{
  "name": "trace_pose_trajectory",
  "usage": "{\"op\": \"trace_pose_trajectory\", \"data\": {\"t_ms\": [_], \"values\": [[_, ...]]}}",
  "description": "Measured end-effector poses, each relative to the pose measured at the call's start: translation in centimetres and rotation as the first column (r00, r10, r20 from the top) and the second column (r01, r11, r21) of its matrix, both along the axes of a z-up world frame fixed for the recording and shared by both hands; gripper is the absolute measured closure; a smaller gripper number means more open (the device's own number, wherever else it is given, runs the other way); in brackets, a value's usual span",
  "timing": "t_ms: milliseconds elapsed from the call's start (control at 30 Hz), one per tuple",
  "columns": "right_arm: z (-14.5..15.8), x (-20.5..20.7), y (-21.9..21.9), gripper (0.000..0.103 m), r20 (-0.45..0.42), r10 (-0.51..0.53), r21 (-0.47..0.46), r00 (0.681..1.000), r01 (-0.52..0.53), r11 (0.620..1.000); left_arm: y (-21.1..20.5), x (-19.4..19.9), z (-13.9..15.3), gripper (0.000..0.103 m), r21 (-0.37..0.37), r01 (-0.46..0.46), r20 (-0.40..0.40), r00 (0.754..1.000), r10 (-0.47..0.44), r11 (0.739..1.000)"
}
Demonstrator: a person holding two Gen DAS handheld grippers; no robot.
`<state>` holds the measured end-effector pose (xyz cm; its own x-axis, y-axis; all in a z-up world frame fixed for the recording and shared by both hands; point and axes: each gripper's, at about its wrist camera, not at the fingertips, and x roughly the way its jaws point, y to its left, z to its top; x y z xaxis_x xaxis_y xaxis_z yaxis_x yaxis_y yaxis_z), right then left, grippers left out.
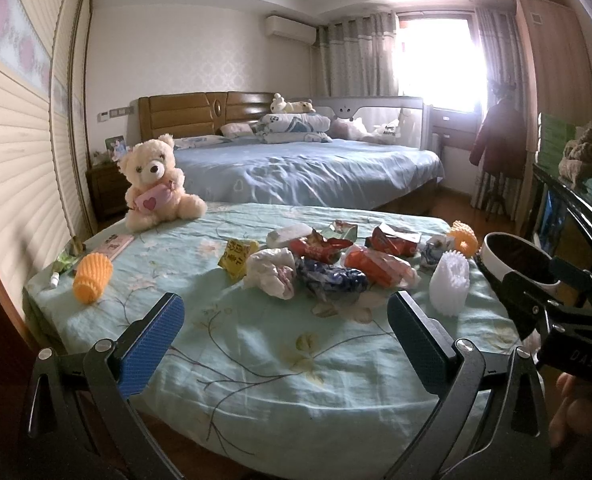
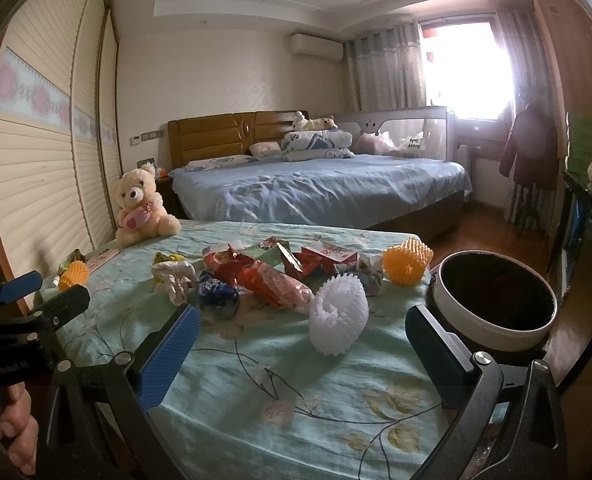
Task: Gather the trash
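A heap of trash lies mid-table on the floral cloth (image 1: pixel 276 364): a yellow packet (image 1: pixel 238 258), a crumpled white bag (image 1: pixel 272 276), a blue wrapper (image 1: pixel 331 280), red wrappers (image 1: pixel 319 246) and an orange-red bag (image 2: pixel 276 284). A white foam net (image 2: pixel 337 320) stands upright just ahead of my right gripper (image 2: pixel 303 356), which is open and holds nothing. One orange foam net (image 1: pixel 92 282) lies at the left, another (image 2: pixel 407 260) at the far right. The white-rimmed bin (image 2: pixel 495 300) sits past the table's right edge. My left gripper (image 1: pixel 286 340) is open and holds nothing, short of the heap.
A cream teddy bear (image 1: pixel 156 184) sits at the table's far left corner, with a flat pink box (image 1: pixel 116 245) and a small white bottle (image 1: pixel 56 279) near it. A large bed (image 1: pixel 315 172) stands behind the table. A dark cabinet (image 1: pixel 575 208) lines the right side.
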<state>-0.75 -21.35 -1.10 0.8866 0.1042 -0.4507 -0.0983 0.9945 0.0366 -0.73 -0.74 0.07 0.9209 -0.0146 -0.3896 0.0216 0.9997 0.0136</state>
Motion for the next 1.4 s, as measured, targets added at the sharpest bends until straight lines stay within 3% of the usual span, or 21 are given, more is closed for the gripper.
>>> {"op": "trace_pose_trajectory", "data": {"t_ms": [533, 1200, 1400], "values": [[-0.6, 0.0, 0.1, 0.0, -0.019, 0.004, 0.007, 1.0, -0.004, 1.0, -0.2, -0.1, -0.5, 0.0, -0.004, 0.001, -0.011, 1.0, -0.001, 1.0], [-3.2, 4.6, -2.3, 0.001, -0.179, -0.033, 0.048, 0.983, 0.042, 0.998, -0.3, 6.6, -3.6, 0.003, -0.058, 0.042, -0.208, 0.977, -0.054, 0.997], [-4.7, 7.2, -2.9, 0.013, -0.267, -0.03, 0.064, 0.963, 0.049, 0.997, -1.2, 10.1, -4.9, 0.009, -0.05, 0.064, -0.268, 0.96, -0.075, 0.997]]}}
